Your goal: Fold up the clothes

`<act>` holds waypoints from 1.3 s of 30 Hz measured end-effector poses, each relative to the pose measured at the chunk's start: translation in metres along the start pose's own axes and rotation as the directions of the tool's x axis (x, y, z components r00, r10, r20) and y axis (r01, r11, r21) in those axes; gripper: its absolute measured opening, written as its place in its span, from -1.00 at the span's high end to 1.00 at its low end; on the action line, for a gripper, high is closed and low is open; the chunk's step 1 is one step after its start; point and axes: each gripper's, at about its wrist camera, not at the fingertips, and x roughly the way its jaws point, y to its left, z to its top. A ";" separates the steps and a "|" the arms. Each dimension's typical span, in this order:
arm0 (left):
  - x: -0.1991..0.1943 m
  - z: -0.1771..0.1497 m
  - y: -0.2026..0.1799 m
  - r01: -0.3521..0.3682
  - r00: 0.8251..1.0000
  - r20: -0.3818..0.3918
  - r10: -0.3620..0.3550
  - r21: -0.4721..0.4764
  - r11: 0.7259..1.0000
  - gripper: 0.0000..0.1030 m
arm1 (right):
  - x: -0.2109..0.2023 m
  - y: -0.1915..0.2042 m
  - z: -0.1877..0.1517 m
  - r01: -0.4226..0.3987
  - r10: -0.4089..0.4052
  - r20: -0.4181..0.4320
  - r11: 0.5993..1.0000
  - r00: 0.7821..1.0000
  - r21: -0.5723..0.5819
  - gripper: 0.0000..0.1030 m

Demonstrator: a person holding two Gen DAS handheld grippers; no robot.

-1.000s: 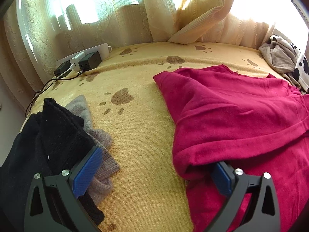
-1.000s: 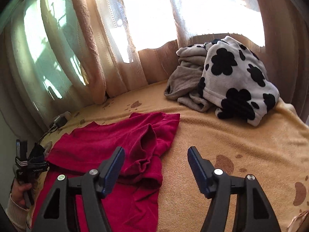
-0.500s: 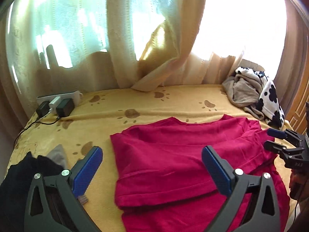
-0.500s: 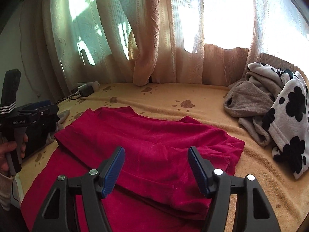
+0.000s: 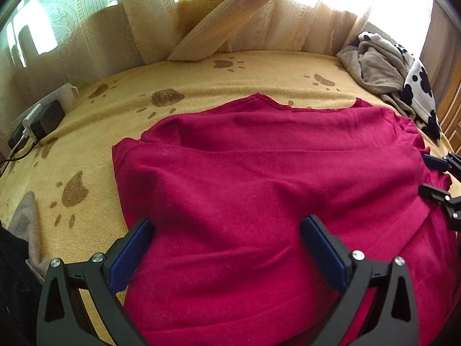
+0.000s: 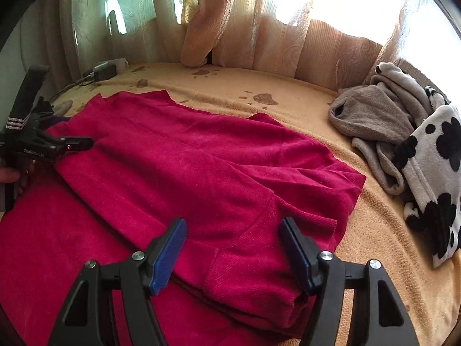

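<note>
— On the bed, what lies in the middle?
— A red sweater (image 5: pixel 259 178), spread over the yellow blanket (image 5: pixel 95 150) with brown paw prints. An upper layer is folded over a lower one, its folded edge running across the garment; a ribbed cuff (image 6: pixel 230 271) lies near the right gripper.

— Where do the grippers stand?
— The left gripper (image 5: pixel 227 253) is over the sweater's near-left part, jaws wide apart with nothing between them but the cloth beneath. The right gripper (image 6: pixel 232 253) is over the cuff side, jaws likewise wide apart and holding nothing. Whether either one's pads touch the cloth I cannot tell.

— Does each camera see the other tool?
— Yes. The right wrist view shows the left gripper at the sweater's far edge, with a hand (image 6: pixel 13 177) on its handle. The left wrist view shows the right one's tips at the frame's right edge.

— And around the sweater?
— A grey and cow-spotted pile (image 6: pixel 409 144) sits well apart to the right. A grey garment (image 5: pixel 27 222) and something black (image 5: pixel 14 274) lie off to the left. A power strip with chargers (image 5: pixel 40 118) sits at the far left, by the curtains (image 5: pixel 201 17).
</note>
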 end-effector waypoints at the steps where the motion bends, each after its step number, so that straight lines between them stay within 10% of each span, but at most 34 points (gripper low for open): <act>1: 0.000 0.001 0.000 0.004 1.000 -0.001 -0.004 0.001 1.000 -1.00 | 0.000 -0.001 0.000 -0.004 0.004 0.000 1.000 1.000 0.002 -0.37; 24: 0.009 0.014 -0.060 0.069 0.997 0.016 -0.072 0.157 0.985 -1.00 | 0.011 -0.003 0.009 -0.164 0.163 -0.020 0.980 0.986 -0.112 -0.61; 34: -0.002 0.051 -0.042 0.059 0.998 -0.009 -0.058 0.120 0.991 -1.00 | -0.013 -0.020 0.057 -0.140 0.143 0.039 0.987 0.989 -0.074 -0.64; 39: 0.010 0.068 -0.033 0.043 0.999 -0.025 -0.041 0.070 0.997 -1.00 | 0.021 -0.053 0.109 0.004 -0.004 0.009 1.000 1.000 -0.011 -0.64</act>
